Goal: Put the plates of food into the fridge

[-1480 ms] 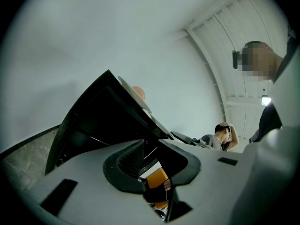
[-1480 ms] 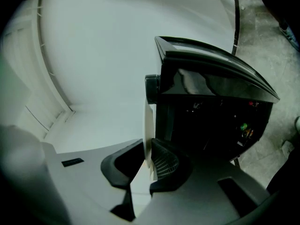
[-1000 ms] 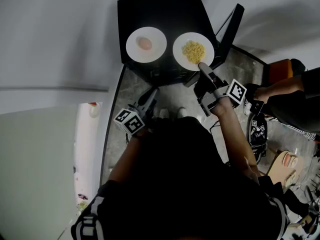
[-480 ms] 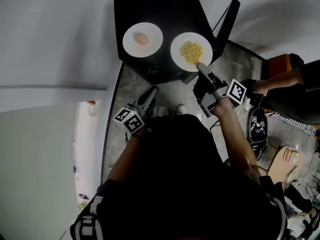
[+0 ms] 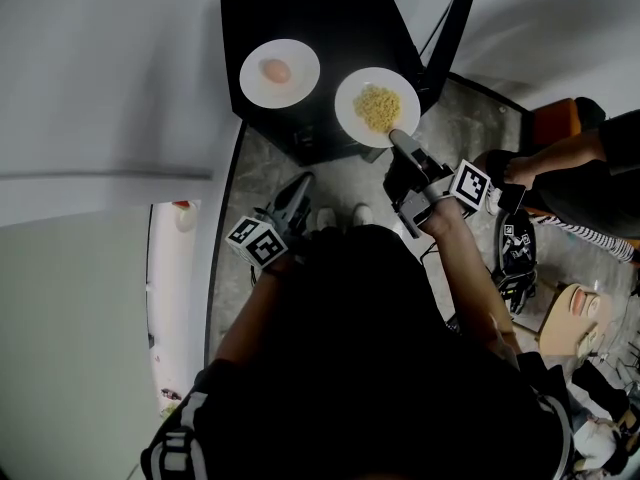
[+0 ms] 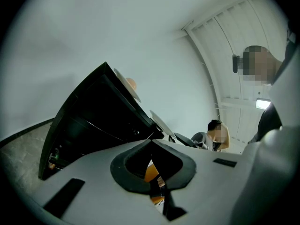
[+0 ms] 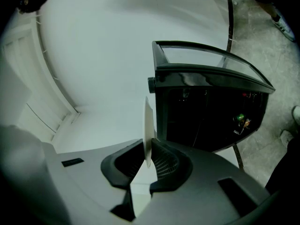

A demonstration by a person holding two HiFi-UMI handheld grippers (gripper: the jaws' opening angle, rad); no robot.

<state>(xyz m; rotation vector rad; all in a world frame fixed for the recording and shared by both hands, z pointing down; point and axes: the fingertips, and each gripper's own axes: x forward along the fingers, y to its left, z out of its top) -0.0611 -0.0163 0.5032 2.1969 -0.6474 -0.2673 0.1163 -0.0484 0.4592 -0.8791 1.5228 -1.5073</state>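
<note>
A white plate of yellow noodles [image 5: 377,106] hangs partly past the near edge of the black table [image 5: 310,13]. My right gripper [image 5: 397,136] is shut on its near rim. In the right gripper view the plate [image 7: 148,125] stands edge-on between the pads. A second white plate with a pale egg-like piece of food [image 5: 279,71] rests on the table to the left. My left gripper [image 5: 305,180] is lower, in front of the table, apart from both plates. Its jaws look shut with nothing between them [image 6: 151,146]. From the left gripper view the egg plate [image 6: 126,81] shows on the table top.
The black table [image 7: 211,107] has a glass top and a dark shelf below. A black stand [image 5: 450,38] leans at its right. Another person [image 5: 590,188] sits at the right on the stone floor [image 5: 260,178]. A tall white object [image 5: 175,288] stands at the left.
My right gripper has drawn the noodle plate toward me, away from the egg plate and over the table's near edge. The left gripper has barely moved.
</note>
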